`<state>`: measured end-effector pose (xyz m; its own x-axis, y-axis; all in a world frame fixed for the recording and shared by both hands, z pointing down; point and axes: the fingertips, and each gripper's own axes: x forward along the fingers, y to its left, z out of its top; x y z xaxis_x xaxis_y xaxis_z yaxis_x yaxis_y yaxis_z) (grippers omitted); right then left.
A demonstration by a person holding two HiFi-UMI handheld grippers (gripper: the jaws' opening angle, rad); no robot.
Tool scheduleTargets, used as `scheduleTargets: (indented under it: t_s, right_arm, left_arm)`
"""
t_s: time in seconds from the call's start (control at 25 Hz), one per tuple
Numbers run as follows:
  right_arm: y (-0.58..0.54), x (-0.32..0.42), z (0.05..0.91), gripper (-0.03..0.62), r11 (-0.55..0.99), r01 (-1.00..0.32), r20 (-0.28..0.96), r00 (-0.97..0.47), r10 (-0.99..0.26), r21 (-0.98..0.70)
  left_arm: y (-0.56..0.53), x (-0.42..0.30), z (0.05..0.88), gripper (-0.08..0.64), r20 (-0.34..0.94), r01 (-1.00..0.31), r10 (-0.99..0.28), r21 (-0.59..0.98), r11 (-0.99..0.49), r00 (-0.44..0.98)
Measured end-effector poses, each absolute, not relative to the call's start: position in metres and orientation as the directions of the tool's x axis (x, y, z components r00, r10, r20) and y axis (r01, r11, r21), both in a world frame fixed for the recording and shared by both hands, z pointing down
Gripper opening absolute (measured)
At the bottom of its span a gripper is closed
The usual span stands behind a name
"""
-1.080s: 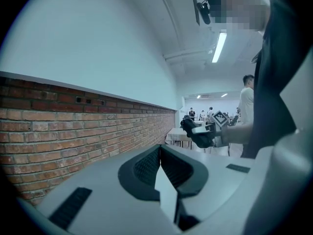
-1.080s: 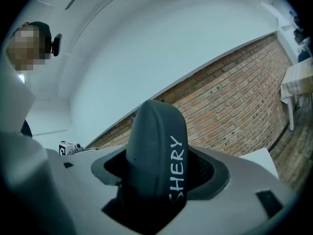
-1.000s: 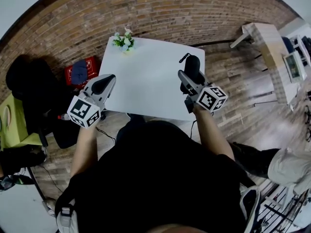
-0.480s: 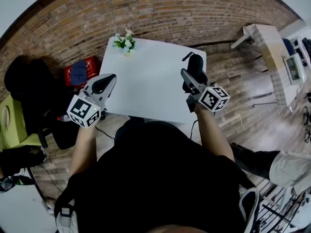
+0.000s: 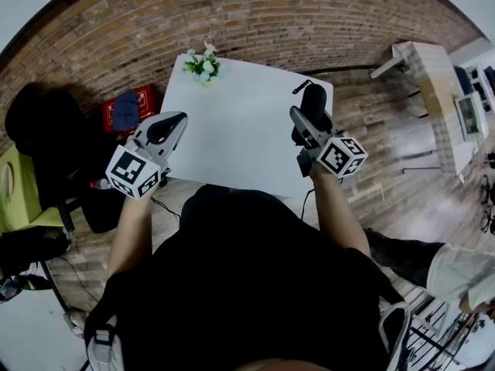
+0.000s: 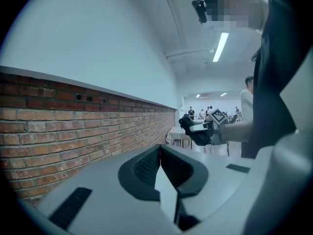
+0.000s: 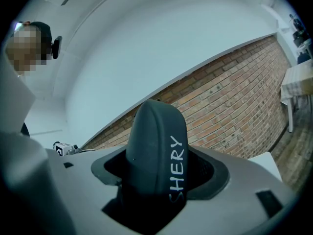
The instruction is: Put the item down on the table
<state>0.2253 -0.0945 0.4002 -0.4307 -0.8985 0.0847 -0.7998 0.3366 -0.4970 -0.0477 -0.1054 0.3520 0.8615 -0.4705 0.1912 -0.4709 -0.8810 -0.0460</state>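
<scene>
Starting nearest: the person's dark torso [image 5: 255, 284] fills the bottom of the head view, with both forearms reaching forward. Left gripper [image 5: 176, 120] sits just off the left edge of the white table [image 5: 232, 141]. Its own view shows the dark pads pressed together, nothing between them. Right gripper [image 5: 302, 120] is at the table's right edge, jaws spread wide and pinching a dark rounded item [image 5: 313, 100]. White lettering "SHERY" runs down the item's side in the right gripper view. The item sticks out past the jaw tips, with a small strap-like bit [image 5: 299, 88] at its far end. It's by the table's far right corner, held in the air, not set down.

A small bunch of flowers [image 5: 203, 65] sits at the table's far left corner. Left of the table is a red crate [image 5: 139, 99] with something blue on it, and a bulky black shape [image 5: 39, 126] beside that. Brick wall [image 5: 255, 14] runs behind the table. A second, pale table [image 5: 421, 64] is far right. The left gripper view catches people at the far end of the room, too small to make out.
</scene>
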Motion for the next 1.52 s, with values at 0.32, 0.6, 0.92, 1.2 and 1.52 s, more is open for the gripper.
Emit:
scheduleTargets:
  t_s: [0.32, 0.6, 0.92, 1.2, 1.52]
  right_arm:
    - [-0.109, 0.226, 0.401, 0.348, 0.335, -0.8, 0.093, -0.433, -0.896, -0.498]
    - [-0.117, 0.227, 0.408, 0.348, 0.318, -0.803, 0.102, -0.422, -0.901, -0.504]
    - [-0.132, 0.221, 0.414, 0.348, 0.315, -0.804, 0.119, -0.426, -0.897, -0.504]
    - [-0.137, 0.221, 0.421, 0.348, 0.313, -0.803, 0.132, -0.431, -0.893, -0.508]
    - [-0.15, 0.22, 0.424, 0.348, 0.312, -0.801, 0.144, -0.438, -0.888, -0.511]
  left_arm:
    - [-0.119, -0.045, 0.353, 0.011, 0.198, -0.465, -0.463, -0.039, -0.884, 0.864]
    - [-0.128, -0.043, 0.357, 0.011, 0.21, -0.459, -0.455, -0.033, -0.888, 0.865]
    - [-0.144, -0.05, 0.359, 0.011, 0.211, -0.464, -0.458, -0.026, -0.886, 0.863]
    - [-0.148, -0.05, 0.362, 0.011, 0.217, -0.464, -0.457, -0.024, -0.886, 0.862]
    - [-0.157, -0.048, 0.365, 0.011, 0.223, -0.46, -0.452, -0.017, -0.888, 0.864]
